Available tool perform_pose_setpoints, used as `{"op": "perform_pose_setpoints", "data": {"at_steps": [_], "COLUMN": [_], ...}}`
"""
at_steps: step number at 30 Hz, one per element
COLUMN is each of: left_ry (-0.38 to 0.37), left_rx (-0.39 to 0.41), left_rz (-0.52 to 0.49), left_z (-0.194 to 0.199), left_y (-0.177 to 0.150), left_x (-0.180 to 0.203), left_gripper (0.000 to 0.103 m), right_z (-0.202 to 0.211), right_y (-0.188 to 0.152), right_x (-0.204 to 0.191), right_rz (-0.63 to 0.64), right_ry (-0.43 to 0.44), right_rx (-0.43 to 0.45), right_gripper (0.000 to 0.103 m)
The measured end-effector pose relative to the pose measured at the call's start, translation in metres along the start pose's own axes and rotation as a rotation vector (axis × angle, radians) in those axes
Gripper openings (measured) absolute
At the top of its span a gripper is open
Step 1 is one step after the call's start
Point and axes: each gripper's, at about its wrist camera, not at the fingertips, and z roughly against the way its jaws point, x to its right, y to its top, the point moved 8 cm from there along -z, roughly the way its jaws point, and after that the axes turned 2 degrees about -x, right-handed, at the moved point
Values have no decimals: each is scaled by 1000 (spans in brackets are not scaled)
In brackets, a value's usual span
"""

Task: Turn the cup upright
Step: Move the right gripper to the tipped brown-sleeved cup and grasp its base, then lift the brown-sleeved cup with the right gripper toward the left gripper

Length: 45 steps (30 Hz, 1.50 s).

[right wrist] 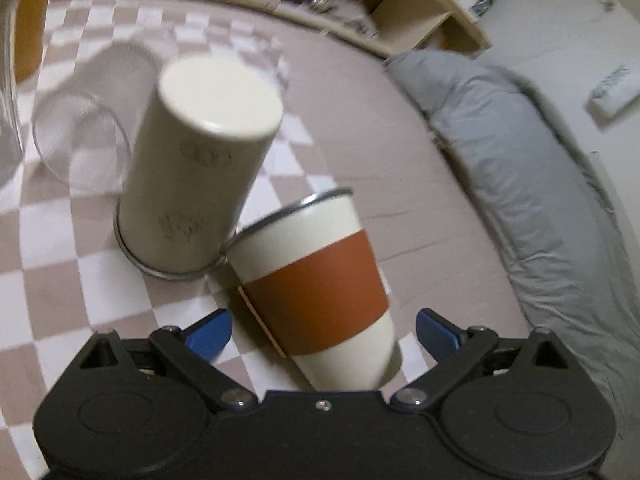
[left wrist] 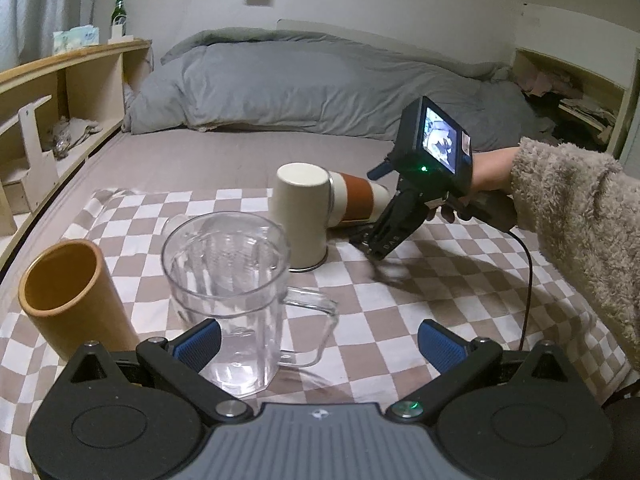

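Note:
A cream cup with a brown band [right wrist: 316,292] lies on its side on the checkered cloth [right wrist: 80,280], its metal rim against a cream tumbler [right wrist: 196,176] that stands upside down. My right gripper [right wrist: 324,336] is open, its blue fingers on either side of the banded cup's base end without touching. In the left wrist view the banded cup [left wrist: 356,196] lies behind the tumbler [left wrist: 302,216], with the right gripper [left wrist: 380,240] at its base. My left gripper [left wrist: 320,344] is open and empty, with a clear pitcher [left wrist: 232,300] just ahead of its left finger.
A tan cylinder cup [left wrist: 68,296] stands upright left of the pitcher. A clear glass [right wrist: 80,136] lies on its side beyond the tumbler. A grey duvet [left wrist: 320,84] is heaped at the back. A wooden shelf [left wrist: 60,92] runs along the left.

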Motion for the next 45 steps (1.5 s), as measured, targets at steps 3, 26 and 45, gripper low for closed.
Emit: {"op": "perform_pose_setpoints", "data": {"at_steps": [3, 26, 45], "left_ry": [-1, -40, -163], "left_rx": [-11, 61, 70], "left_rz": [6, -10, 169], "left_z": [-1, 34, 21], "left_y": [-1, -2, 14], "left_x": [-1, 31, 74], "left_gripper": [103, 103, 101], "right_z": [-9, 81, 140], "right_y": [-1, -42, -100], "right_x": [5, -37, -112], "right_rz": [-42, -650, -996], "right_ry": [48, 157, 177], "right_rx": [-3, -78, -7], "right_gripper": [99, 68, 68]}}
